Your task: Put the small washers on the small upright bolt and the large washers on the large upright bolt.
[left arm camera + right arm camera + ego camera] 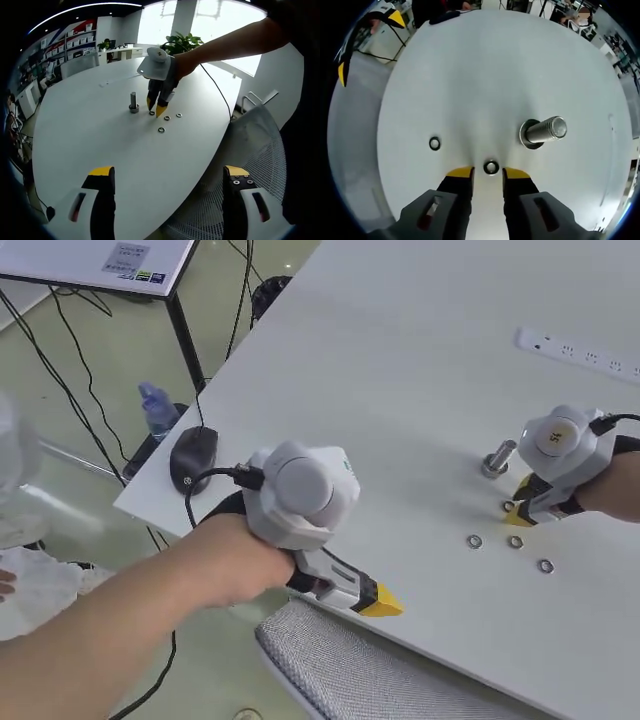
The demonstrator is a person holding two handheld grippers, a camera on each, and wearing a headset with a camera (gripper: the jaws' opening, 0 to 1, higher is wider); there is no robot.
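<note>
Lying flat on the white tabletop (pixel 485 75), the small silver steel washer (pixel 491 167) sits at the mouth of my right gripper (pixel 488 176). It is between the two yellow tips, which stand only a little apart and hold nothing; the ring rests on the table, not yet pinched. I judge it light, stiff and slick: thin metal with barely any edge above the surface, so my pads could skate over it or flick it away. The place to take it is across its outer rim, tips pressed low to the table, one on each side, leaving the hole free. It has no long axis; its hole points straight up, which is how it must sit to go down a shaft. The shiny threaded steel bolt (pixel 542 131) stands upright just beside it, long axis vertical. I cannot tell whether the flat ring at its foot is a washer or a flange, nor whether this is the small or the large bolt. Three more loose washers (pixel 515 541) lie near, also flat. My left gripper (pixel 168 172) hangs well apart at the table's near edge, jaws spread wide and empty, by a grey mesh chair (pixel 320 660). Farther off are a black computer mouse (pixel 193 458) and a white power strip (pixel 575 350).
</note>
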